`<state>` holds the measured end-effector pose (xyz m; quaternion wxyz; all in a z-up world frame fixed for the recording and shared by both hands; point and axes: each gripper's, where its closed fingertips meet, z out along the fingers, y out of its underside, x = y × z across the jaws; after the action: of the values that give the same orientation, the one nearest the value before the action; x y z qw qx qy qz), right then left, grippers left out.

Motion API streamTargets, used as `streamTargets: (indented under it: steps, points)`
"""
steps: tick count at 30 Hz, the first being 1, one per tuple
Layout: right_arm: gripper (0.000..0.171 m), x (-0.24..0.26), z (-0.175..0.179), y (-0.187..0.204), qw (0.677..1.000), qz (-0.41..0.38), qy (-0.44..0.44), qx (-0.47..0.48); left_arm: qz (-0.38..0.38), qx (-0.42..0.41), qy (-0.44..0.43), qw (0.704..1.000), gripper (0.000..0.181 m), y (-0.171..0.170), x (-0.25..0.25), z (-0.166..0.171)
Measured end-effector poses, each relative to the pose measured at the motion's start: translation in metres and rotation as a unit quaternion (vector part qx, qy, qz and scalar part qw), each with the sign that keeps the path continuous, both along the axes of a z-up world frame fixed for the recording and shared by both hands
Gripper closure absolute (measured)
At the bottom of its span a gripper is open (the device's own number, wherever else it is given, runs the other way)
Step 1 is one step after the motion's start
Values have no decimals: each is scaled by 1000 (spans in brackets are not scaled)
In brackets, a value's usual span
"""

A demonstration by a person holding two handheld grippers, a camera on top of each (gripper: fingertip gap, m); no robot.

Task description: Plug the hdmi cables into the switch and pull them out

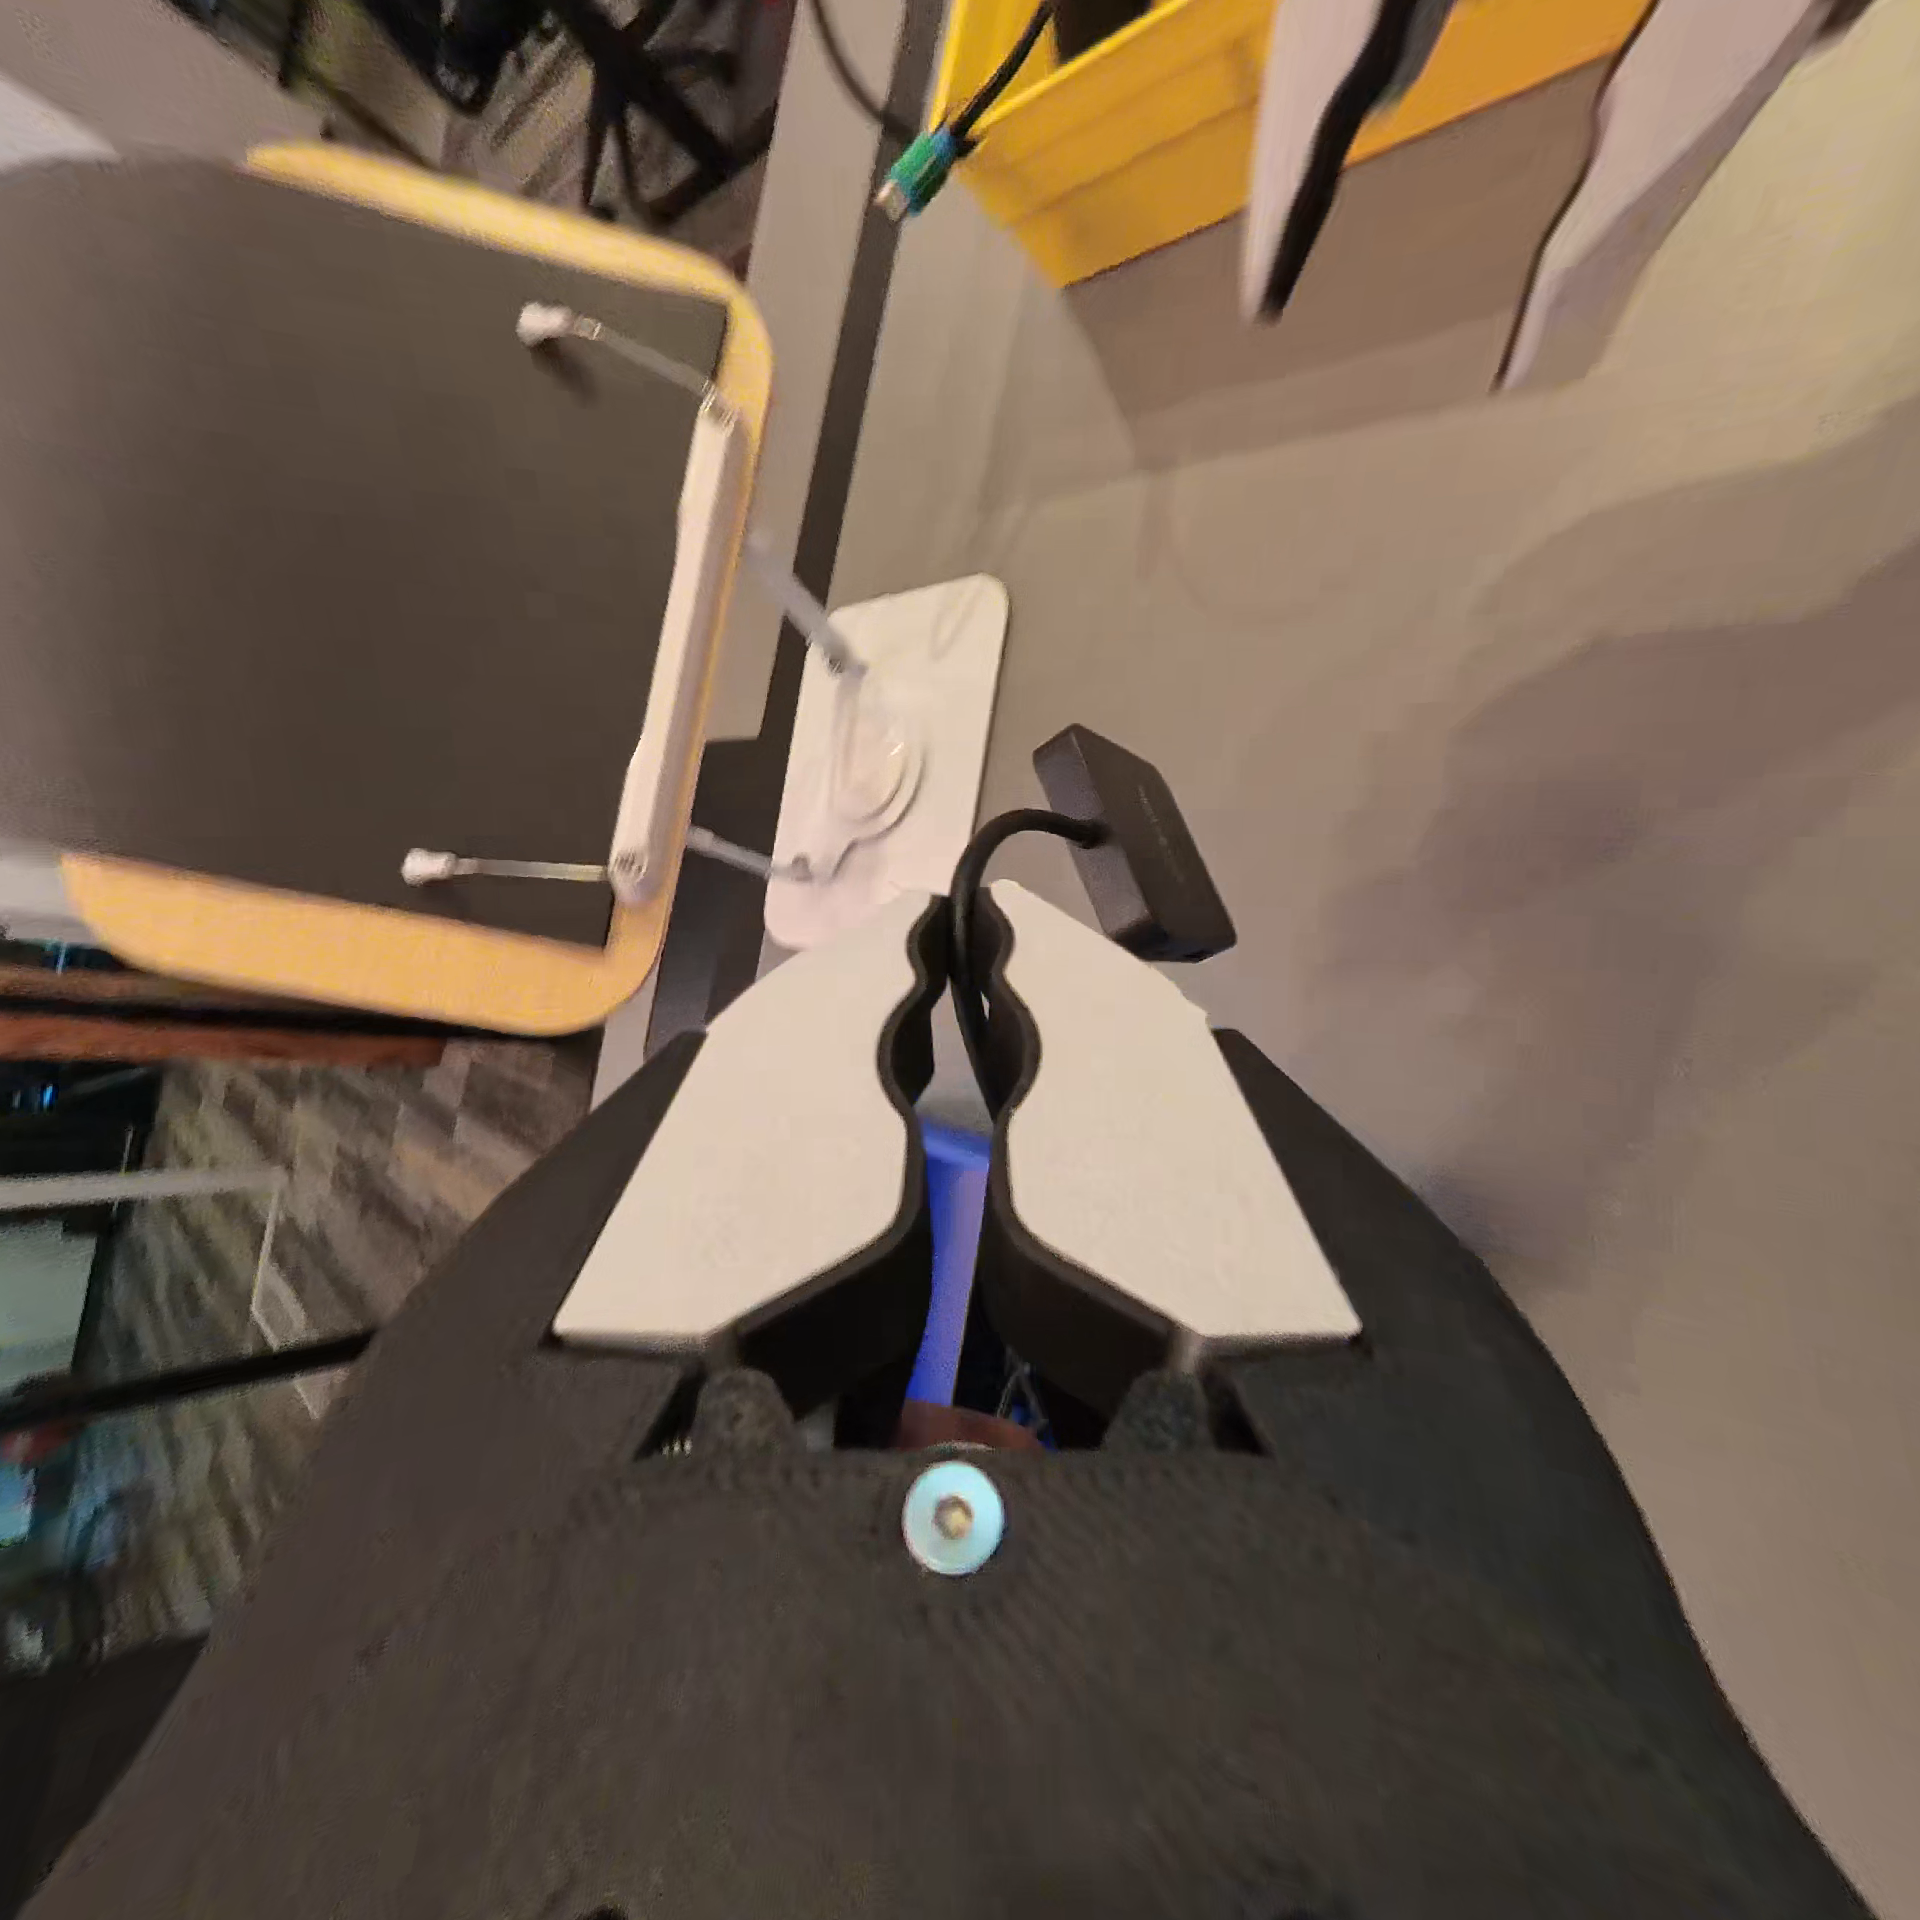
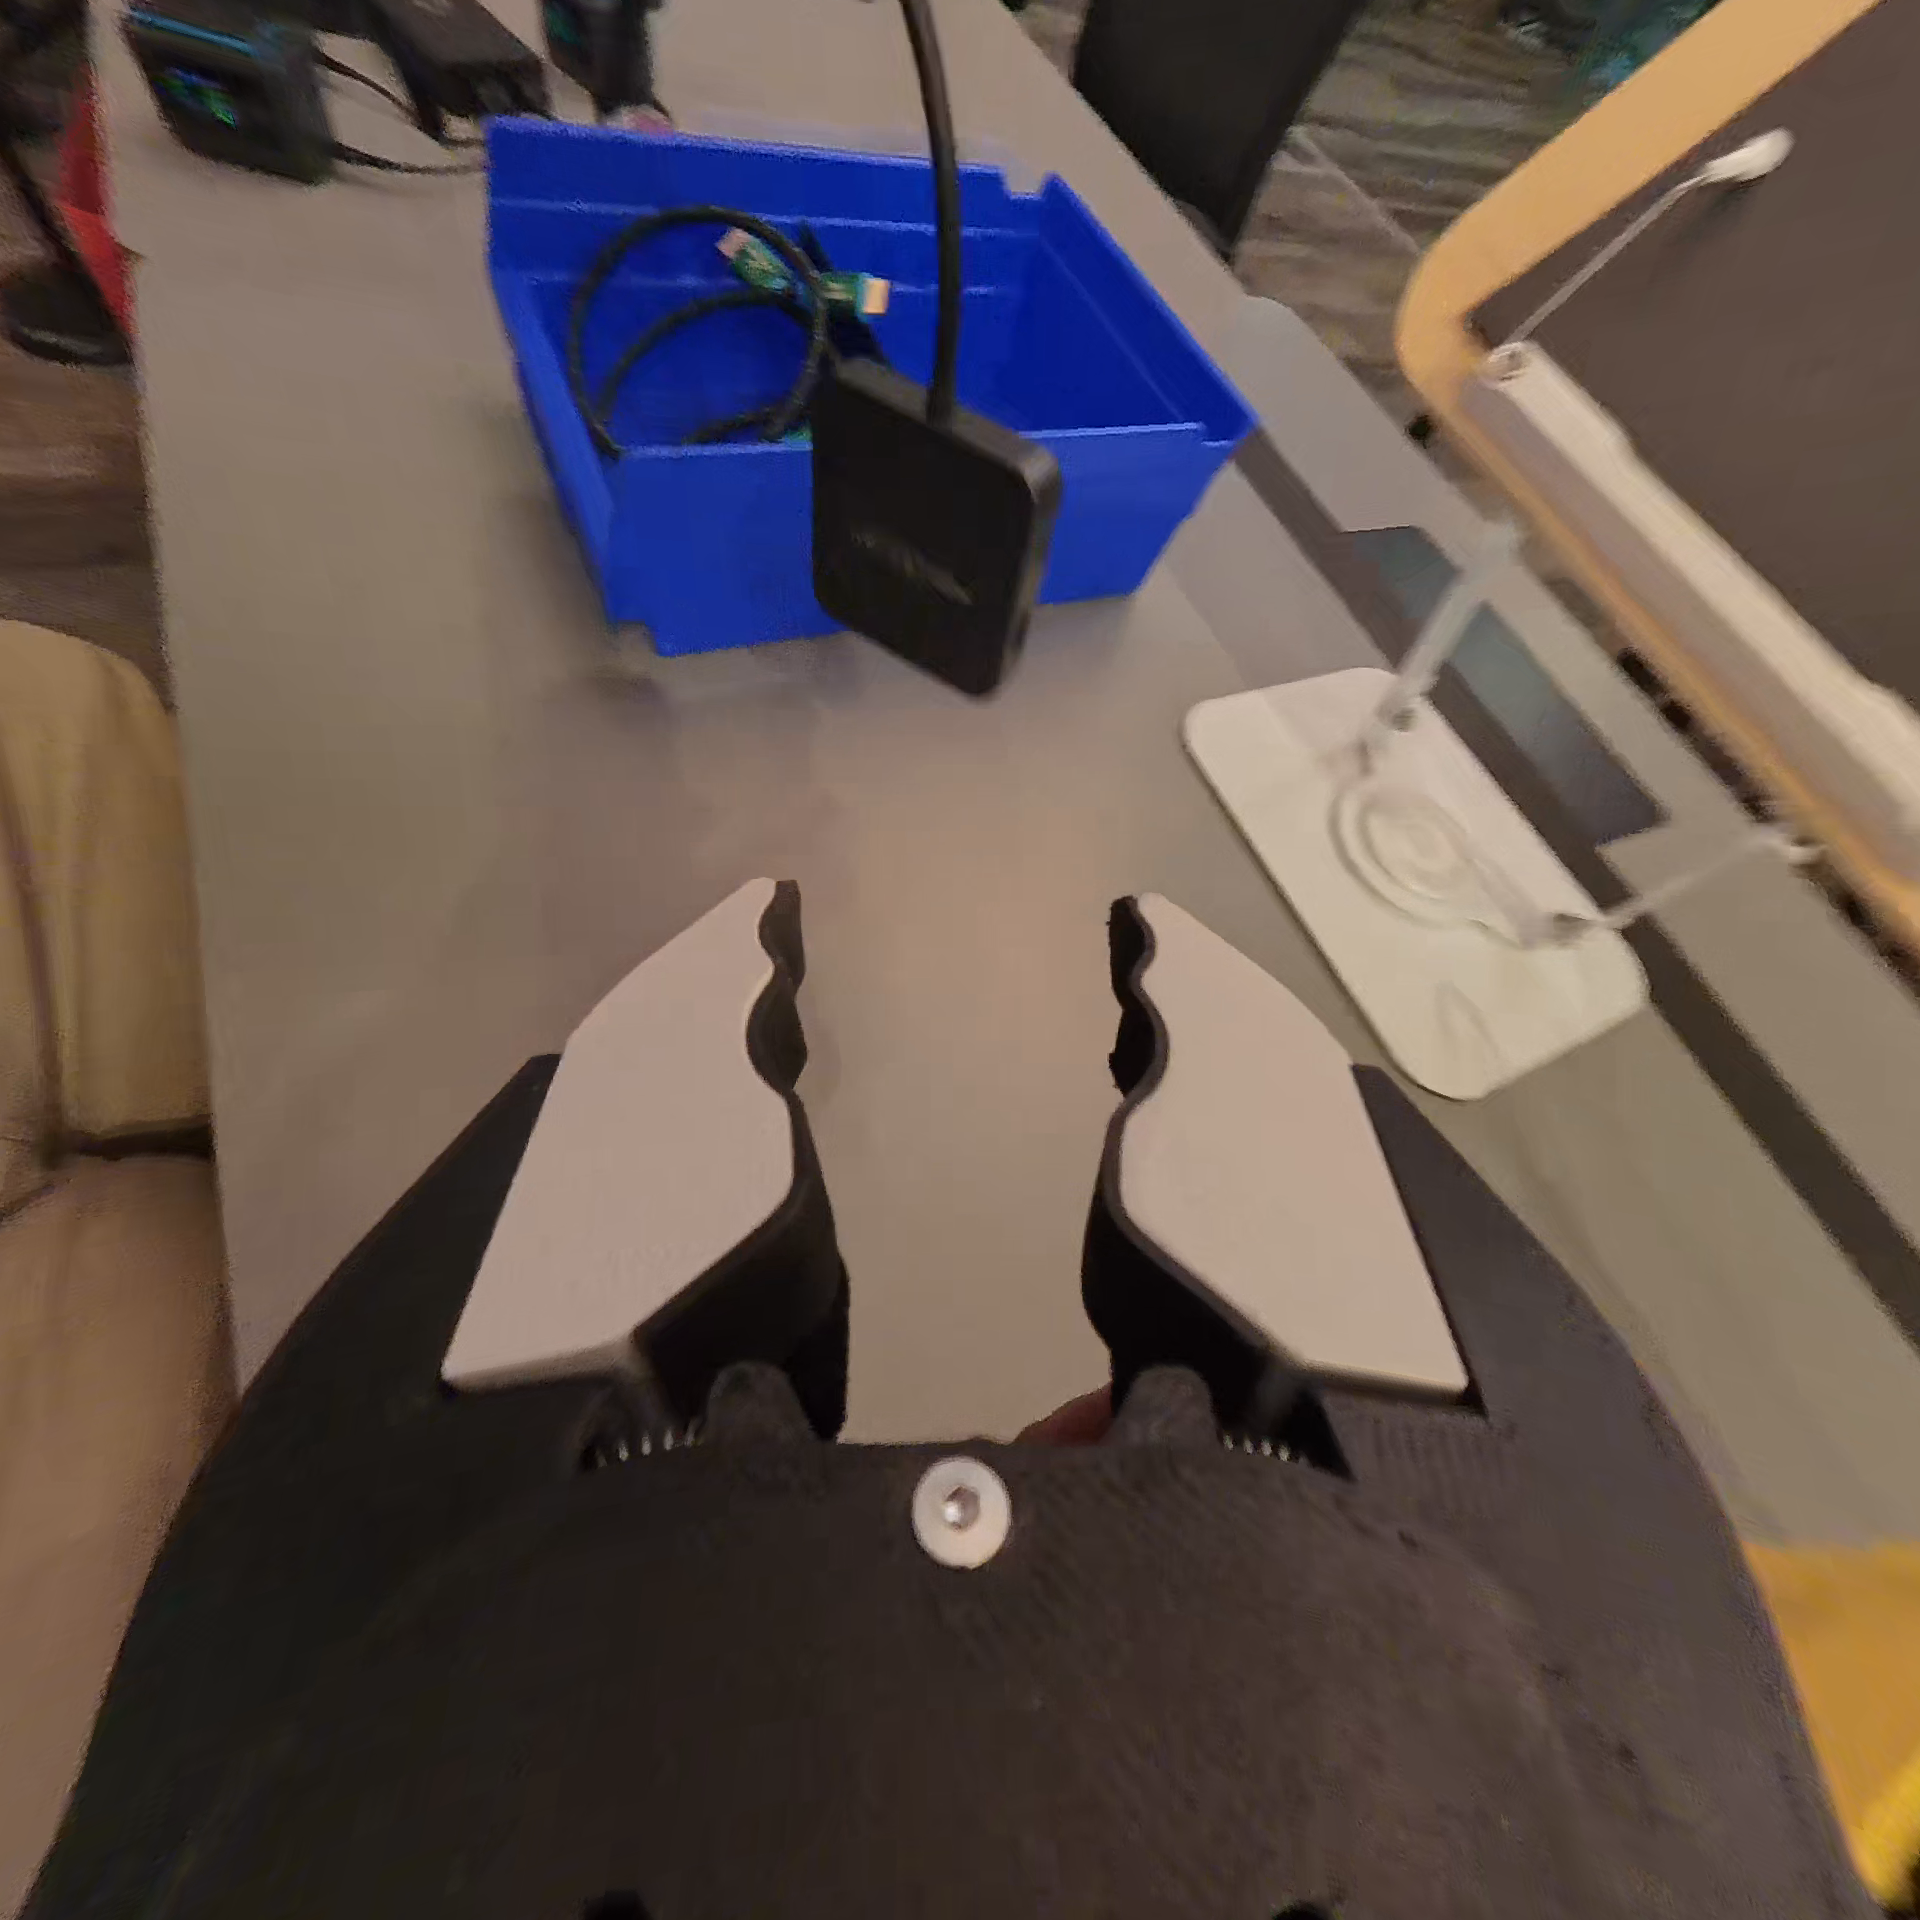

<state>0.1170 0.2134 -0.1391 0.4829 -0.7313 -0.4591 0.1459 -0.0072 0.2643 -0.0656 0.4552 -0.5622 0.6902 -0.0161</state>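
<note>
A: Hanging from its own black lead (image 1: 971, 935), the switch (image 1: 1138, 842) sits just past the tips of the left gripper (image 1: 961, 914). Fingers pinched tight on the lead, almost no gap between them.

B: Noted. From the right wrist view the switch (image 2: 930, 540) dangles in the air in front of the blue bin (image 2: 1091, 343), lead (image 2: 940, 208) running up out of frame. Long axis steep, slightly tilted, lower corner nearest the grey table (image 2: 416, 779).

A: Left wrist view has it as a flat black slab, long axis running away and to the right, lead entering its near long side.

B: Right gripper (image 2: 956, 904): fingers spread wide, nothing between them, bare table showing through the gap. Switch lies well ahead of it, apart.

A: Cables?

B: One hdmi cable (image 2: 707, 322) coiled inside the blue bin, green-collared plugs near the back wall. Port ends on the switch too blurred to read.

A: Another green-collared plug (image 1: 914, 171) hangs over the edge of a yellow bin (image 1: 1143, 135) far ahead of the left gripper. White stand base (image 1: 935, 665) on the table to the left of the switch
</note>
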Motion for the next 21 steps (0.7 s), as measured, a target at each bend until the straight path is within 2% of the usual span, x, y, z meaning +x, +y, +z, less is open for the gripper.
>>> streamTargets:
  steps: [4,7,9,12,18,19,21]
  points:
    - [107,-27,-20,6,995,44,59,-67,-60,-25,-5,998,177,-26,40,1]
    - [109,-35,-31,8,986,59,110,-109,-84,-33,-6,996,177,-37,57,0]
    - [119,-40,-32,3,980,84,134,-116,-95,-43,-10,995,177,-41,64,-2]
    - [156,-46,-23,-9,962,127,196,-139,-104,-71,-25,992,177,-44,69,-6]
    - [159,-40,-14,-19,925,159,294,-183,-85,-92,-73,989,175,-31,71,-10]
    - [159,-38,-13,-19,918,159,309,-189,-77,-84,-79,990,171,-27,70,-11]
    - [158,-32,-9,-16,901,146,348,-211,-58,-67,-94,992,145,-20,67,-10]
